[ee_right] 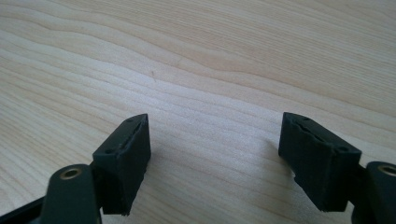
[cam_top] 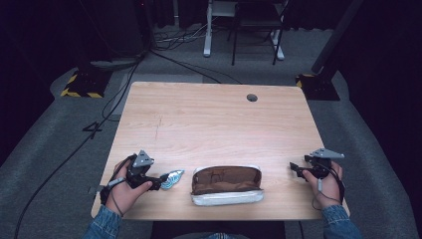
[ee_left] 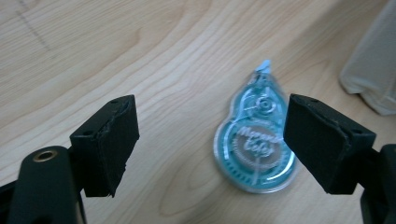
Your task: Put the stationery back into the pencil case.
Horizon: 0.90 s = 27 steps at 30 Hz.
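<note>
The left tongs (ee_left: 205, 140) are spread wide just above the wooden surface (ee_left: 140, 46), with a teal tape dispenser (ee_left: 257, 144) lying flat between the jaws, close against the right one and untouched by either. Just beyond that jaw lies a brown pouch (cam_top: 227, 185). The right tongs (ee_right: 215, 154) are likewise released over bare wood, well apart from the pouch's other end.

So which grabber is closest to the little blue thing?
The left gripper: the teal correction tape lies right at its open fingers. The right gripper sits beyond the brown pouch.
</note>
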Each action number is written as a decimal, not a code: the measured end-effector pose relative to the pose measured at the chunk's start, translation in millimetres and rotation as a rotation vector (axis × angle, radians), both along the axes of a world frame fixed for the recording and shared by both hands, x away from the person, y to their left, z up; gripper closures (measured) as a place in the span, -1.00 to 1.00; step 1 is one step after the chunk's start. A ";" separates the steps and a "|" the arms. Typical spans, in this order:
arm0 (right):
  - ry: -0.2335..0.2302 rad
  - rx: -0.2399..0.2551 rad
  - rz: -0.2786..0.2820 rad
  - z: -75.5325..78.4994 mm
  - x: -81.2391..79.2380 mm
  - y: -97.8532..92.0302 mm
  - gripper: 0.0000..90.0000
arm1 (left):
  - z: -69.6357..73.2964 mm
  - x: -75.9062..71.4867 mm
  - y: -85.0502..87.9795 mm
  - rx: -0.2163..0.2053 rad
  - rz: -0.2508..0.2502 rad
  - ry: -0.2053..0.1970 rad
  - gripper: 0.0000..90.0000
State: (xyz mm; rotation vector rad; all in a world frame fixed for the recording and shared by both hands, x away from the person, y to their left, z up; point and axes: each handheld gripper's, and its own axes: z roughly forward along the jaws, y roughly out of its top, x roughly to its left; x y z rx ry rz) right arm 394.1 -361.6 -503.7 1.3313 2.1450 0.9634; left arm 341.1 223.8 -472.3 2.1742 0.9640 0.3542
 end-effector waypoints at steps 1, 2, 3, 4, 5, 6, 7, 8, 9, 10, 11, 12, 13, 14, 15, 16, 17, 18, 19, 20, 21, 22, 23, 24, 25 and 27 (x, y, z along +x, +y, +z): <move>0.000 0.000 0.001 0.0 0.0 0.0 -0.43 | 0.1 -0.5 -2.2 -0.003 -0.009 0.008 -0.59; 0.000 0.001 0.000 0.0 0.0 0.0 -0.43 | -0.2 -0.7 -4.2 -0.008 -0.018 0.014 -0.58; 0.000 0.000 0.000 0.0 0.0 0.0 -0.43 | -0.9 -0.7 -6.2 -0.014 -0.022 0.015 -0.58; 0.000 0.001 0.000 0.0 0.0 0.0 -0.43 | -1.6 -0.7 -8.0 -0.015 -0.029 0.022 -0.58; 0.000 0.001 0.000 0.0 0.0 0.0 -0.43 | -1.6 -0.7 -8.0 -0.015 -0.029 0.022 -0.57; 0.000 0.001 0.001 0.0 0.0 0.0 -0.43 | -4.4 -0.2 -12.2 -0.007 -0.045 0.032 -0.56; 0.000 0.001 0.000 0.0 0.0 0.0 -0.43 | -5.6 -0.1 -13.6 -0.002 -0.049 0.034 -0.55; 0.000 0.001 0.000 0.0 0.0 0.0 -0.43 | -7.4 -0.2 -15.6 -0.004 -0.054 0.046 -0.54; 0.000 0.001 0.001 0.0 0.0 0.0 -0.43 | -9.2 -0.2 -17.6 -0.001 -0.061 0.052 -0.52; 0.000 0.000 0.001 0.0 0.0 0.0 -0.43 | -10.6 -0.2 -19.6 0.007 -0.070 0.054 -0.49; 0.000 0.000 0.001 0.0 0.0 0.0 -0.43 | -10.6 -0.2 -19.6 0.007 -0.070 0.054 -0.46; 0.000 0.000 0.002 0.0 0.0 0.0 -0.43 | -12.0 -0.4 -22.0 0.015 -0.079 0.062 -0.46; 0.001 0.001 0.003 0.0 0.0 0.0 -0.44 | -12.8 -0.1 -23.1 0.025 -0.091 0.067 -0.42; 0.001 0.001 0.003 0.0 0.0 0.0 -0.44 | -13.5 -0.2 -24.2 0.037 -0.097 0.068 -0.42; 0.001 0.001 0.004 0.0 0.0 0.0 -0.44 | -13.9 -0.3 -24.6 0.046 -0.106 0.075 -0.36; 0.001 0.001 0.004 0.0 0.0 0.0 -0.44 | -14.6 -0.4 -24.7 0.054 -0.109 0.080 -0.36; 0.001 0.001 0.005 0.0 0.0 0.0 -0.44 | -15.1 -0.8 -24.2 0.066 -0.109 0.088 -0.35; 0.002 0.001 0.005 0.0 0.0 0.0 -0.45 | -16.2 -1.2 -24.2 0.067 -0.104 0.084 -0.34; 0.002 0.001 0.006 0.0 0.1 0.0 -0.45 | -16.3 -1.6 -23.4 0.080 -0.103 0.093 -0.33; 0.002 0.001 0.006 0.0 0.0 0.0 -0.45 | -17.2 -1.9 -23.0 0.087 -0.102 0.095 -0.31; 0.002 0.001 0.006 0.0 0.1 0.1 -0.45 | -18.0 -2.4 -22.6 0.095 -0.099 0.100 -0.28; 0.002 0.001 0.006 0.0 0.1 0.1 -0.45 | -18.4 -2.2 -21.9 0.105 -0.107 0.090 -0.25; 0.002 0.001 0.006 -0.1 0.1 0.1 -0.45 | -18.5 -2.5 -21.8 0.111 -0.106 0.087 -0.24; 0.003 0.001 0.007 0.0 0.2 0.1 -0.46 | -18.4 -2.6 -21.9 0.117 -0.110 0.083 -0.24; 0.003 0.001 0.008 -0.1 0.3 0.1 -0.46 | -18.2 -2.8 -22.0 0.120 -0.108 0.083 -0.24; 0.003 0.000 0.009 -0.1 0.4 0.1 -0.46 | -18.6 -3.2 -22.1 0.117 -0.112 0.077 -0.22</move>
